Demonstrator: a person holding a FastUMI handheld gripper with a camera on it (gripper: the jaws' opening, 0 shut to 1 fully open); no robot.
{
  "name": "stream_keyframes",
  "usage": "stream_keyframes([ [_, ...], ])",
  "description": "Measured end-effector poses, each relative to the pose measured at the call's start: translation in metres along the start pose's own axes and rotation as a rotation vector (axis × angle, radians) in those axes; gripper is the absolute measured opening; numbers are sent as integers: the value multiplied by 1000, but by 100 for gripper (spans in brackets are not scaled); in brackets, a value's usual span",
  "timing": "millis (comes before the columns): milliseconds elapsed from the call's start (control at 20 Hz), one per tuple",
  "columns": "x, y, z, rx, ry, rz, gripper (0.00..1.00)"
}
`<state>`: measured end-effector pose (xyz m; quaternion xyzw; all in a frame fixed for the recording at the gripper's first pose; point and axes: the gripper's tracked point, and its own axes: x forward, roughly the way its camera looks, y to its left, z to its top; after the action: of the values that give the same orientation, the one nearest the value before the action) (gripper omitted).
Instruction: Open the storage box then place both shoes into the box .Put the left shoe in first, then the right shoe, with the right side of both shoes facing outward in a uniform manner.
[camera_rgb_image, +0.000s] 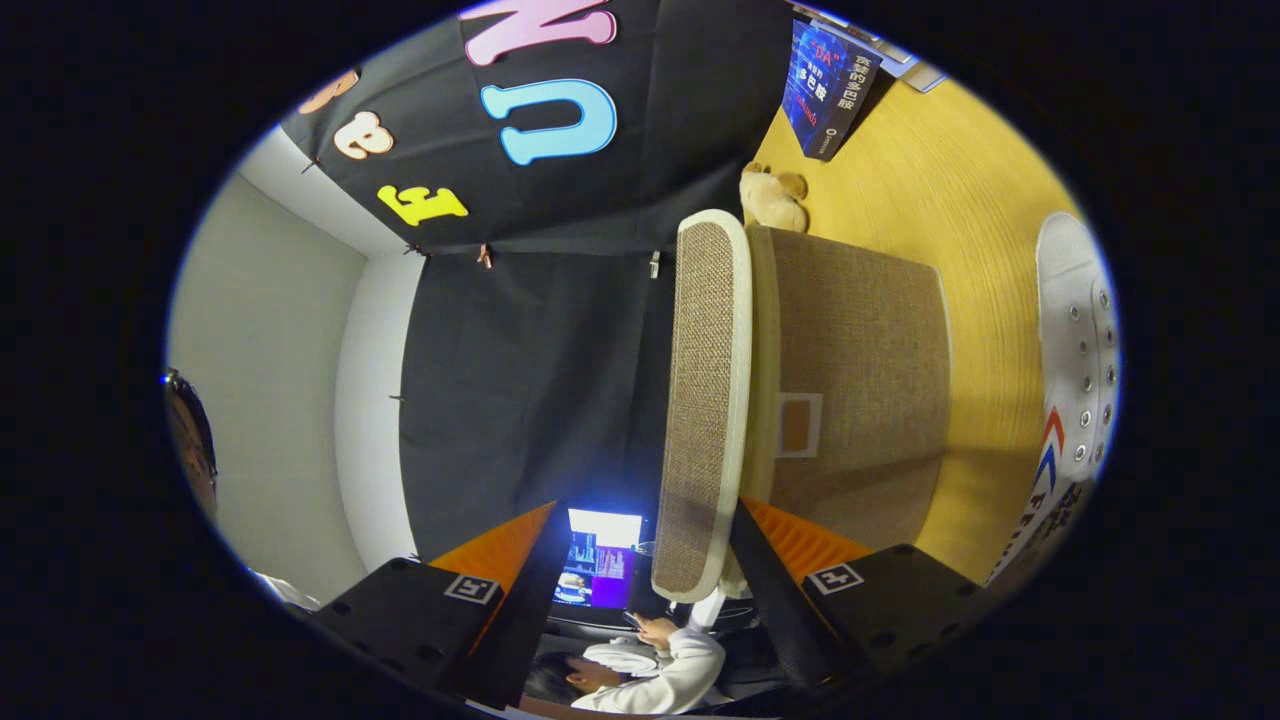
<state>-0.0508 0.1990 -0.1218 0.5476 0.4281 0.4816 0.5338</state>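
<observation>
My gripper (640, 575) fingers stand wide apart around the storage box's lid (702, 400); whether they touch it I cannot tell. The storage box (860, 380) sits beside it, a white shoe (1075, 350) beyond.

Your fingers (640, 580) are standing apart, and the lid (703, 400) of the storage box (860, 380) is rising edge-on between them, nearer the right finger; whether either finger is touching it cannot be told. The lid is standing lifted off the box, and the box is sitting on the bench (960, 190) just beyond the lid. A shoe (1078, 360) is lying on the bench on the side of the box away from the lid, apart from it. A soft toy (772, 198) is lying against the box's far end, and a book (828, 88) is standing beyond the toy, near the bench's edge. Past your fingers, a person (650, 670) is sitting before a screen (598, 565).
</observation>
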Motion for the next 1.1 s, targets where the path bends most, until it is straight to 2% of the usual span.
stream_keyframes([
  [50,0,4,1,11,-6,5,95],
  [100,4,8,2,24,-13,9,80],
  [250,10,22,-6,52,-1,22,73],
  [350,19,25,-12,23,0,4,54],
  [400,25,10,-7,4,-35,-87,39],
  [500,33,11,-2,3,-77,-110,11],
  [600,35,20,-5,-4,-95,-131,5],
  [900,62,58,-14,-70,-104,-186,5],
  [1100,100,88,-17,-122,-110,-201,6],
])
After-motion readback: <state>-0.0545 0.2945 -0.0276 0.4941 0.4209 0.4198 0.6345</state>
